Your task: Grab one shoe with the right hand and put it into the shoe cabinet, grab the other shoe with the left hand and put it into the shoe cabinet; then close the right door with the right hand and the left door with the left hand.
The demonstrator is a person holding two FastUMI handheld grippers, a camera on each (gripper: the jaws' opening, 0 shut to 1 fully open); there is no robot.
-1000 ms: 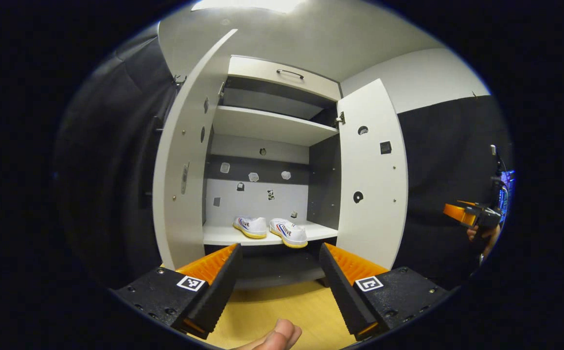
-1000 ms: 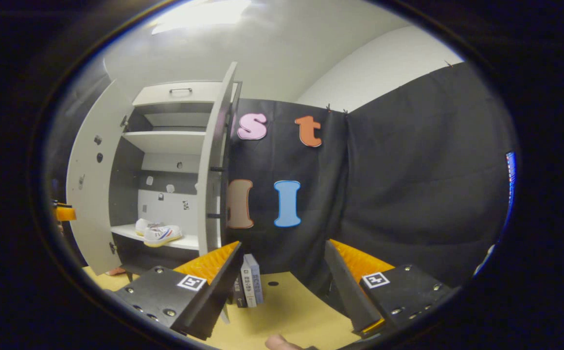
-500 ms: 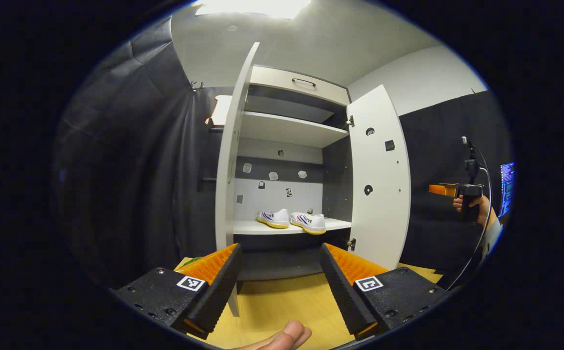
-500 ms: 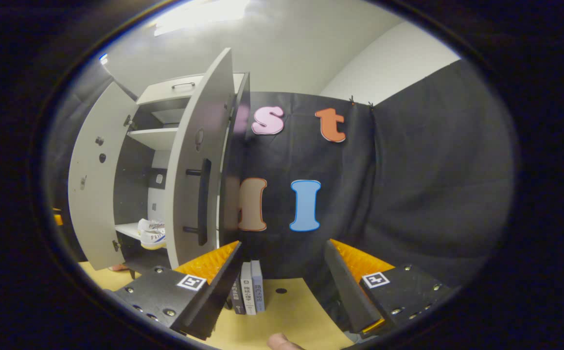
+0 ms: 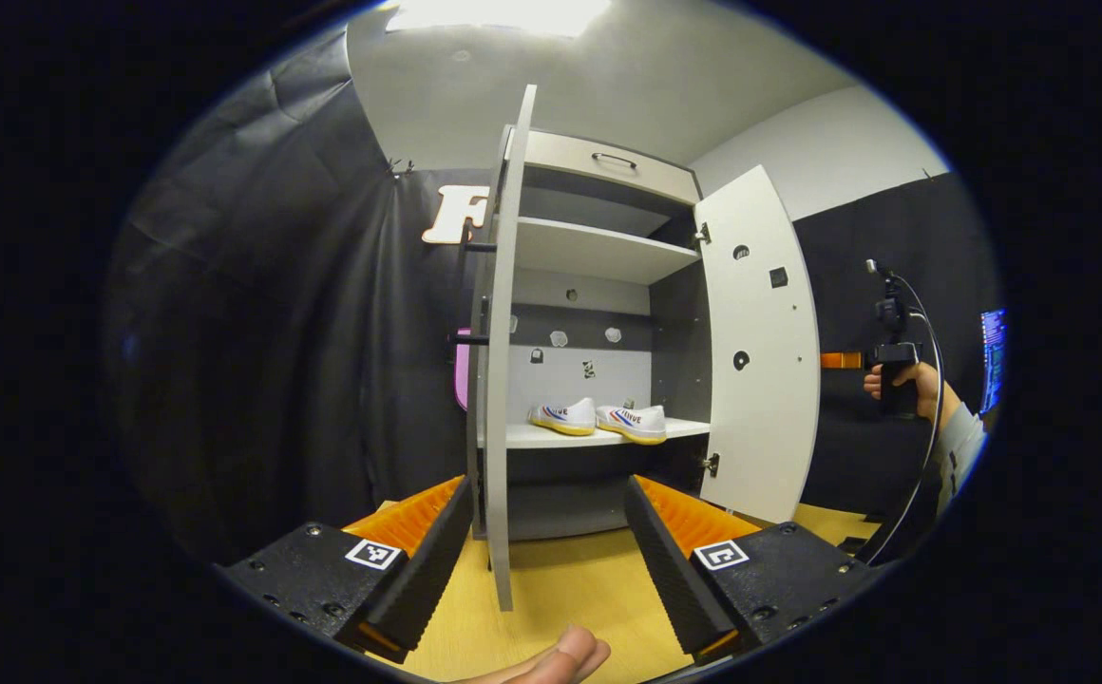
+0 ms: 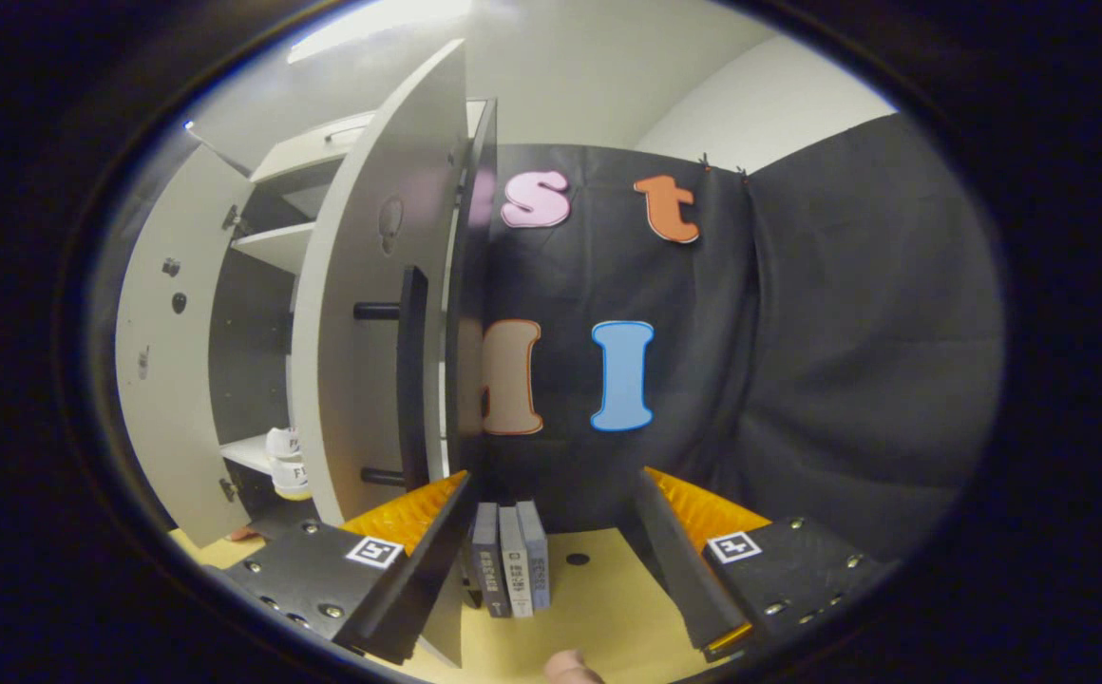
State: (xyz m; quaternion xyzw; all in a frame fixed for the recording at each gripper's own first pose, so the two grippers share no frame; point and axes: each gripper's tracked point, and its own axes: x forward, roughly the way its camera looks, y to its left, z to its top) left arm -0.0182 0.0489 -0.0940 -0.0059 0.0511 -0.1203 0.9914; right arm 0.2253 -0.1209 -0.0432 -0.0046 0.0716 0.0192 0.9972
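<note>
- Two white shoes [image 5: 598,419] sat side by side on the lower shelf [image 5: 598,435] of the shoe cabinet [image 5: 598,180], toes pointing out toward the opening; in the right gripper view one shoe [image 6: 285,464] peeked out between the doors
- The left door [image 5: 498,342] stood edge-on in the left gripper view, swung well out from the cabinet; the right door [image 5: 762,351] hung open at an angle on its hinges
- In the right gripper view the right door [image 6: 366,313] showed its outer face and dark bar handle [image 6: 410,380], just ahead of that gripper
- The left gripper [image 5: 545,541] was spread wide and empty, the left door's lower edge between its fingers, with no contact visible
- The right gripper [image 6: 551,546] was likewise spread and held nothing; in the left gripper view it appeared beyond the right door [image 5: 845,360], held by a hand [image 5: 902,385]
- Three books [image 6: 511,570] stood upright on the wooden floor [image 6: 598,598] by the black cloth wall
</note>
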